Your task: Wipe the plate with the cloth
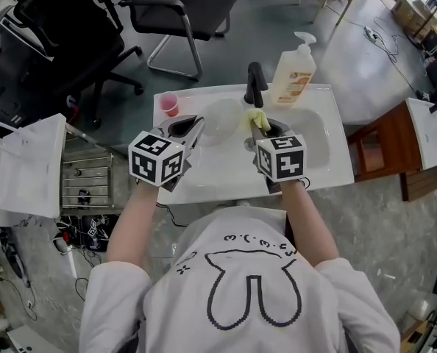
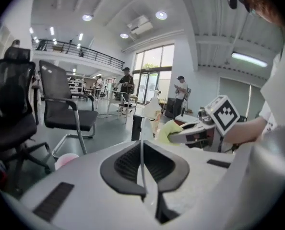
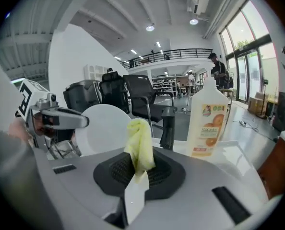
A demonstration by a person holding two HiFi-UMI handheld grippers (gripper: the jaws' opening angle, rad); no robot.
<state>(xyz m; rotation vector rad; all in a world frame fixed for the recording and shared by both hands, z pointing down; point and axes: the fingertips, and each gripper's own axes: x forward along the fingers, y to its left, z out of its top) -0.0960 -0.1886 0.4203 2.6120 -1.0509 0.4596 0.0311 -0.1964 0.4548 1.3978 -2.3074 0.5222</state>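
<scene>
Just above the sink (image 1: 323, 169), plate (image 1: 220, 120) and cloth (image 1: 258, 118) were held close.
The left gripper (image 1: 195, 126) clamped the plate, the right gripper (image 1: 266, 131) pinched the cloth just beside it; only the right gripper view showed the plate's face.

Readable print: one item only.

Soap bottle (image 3: 210, 123), right gripper view: the front label (image 3: 209, 131) carries a brand line that reads "SilkGarden" as best it resolves, set among orange-fruit artwork. The smaller lines under it are too fine to read.

Same bottle in the head view (image 1: 293, 70): reddish print on the label, illegible.

Cube (image 1: 157, 158) on the left gripper (image 1: 183, 127) and cube (image 1: 281, 157) on the right gripper (image 1: 266, 129): black-and-white square patterns, no letters or digits.

Shirt (image 1: 248, 285): a line drawing, no words.
</scene>
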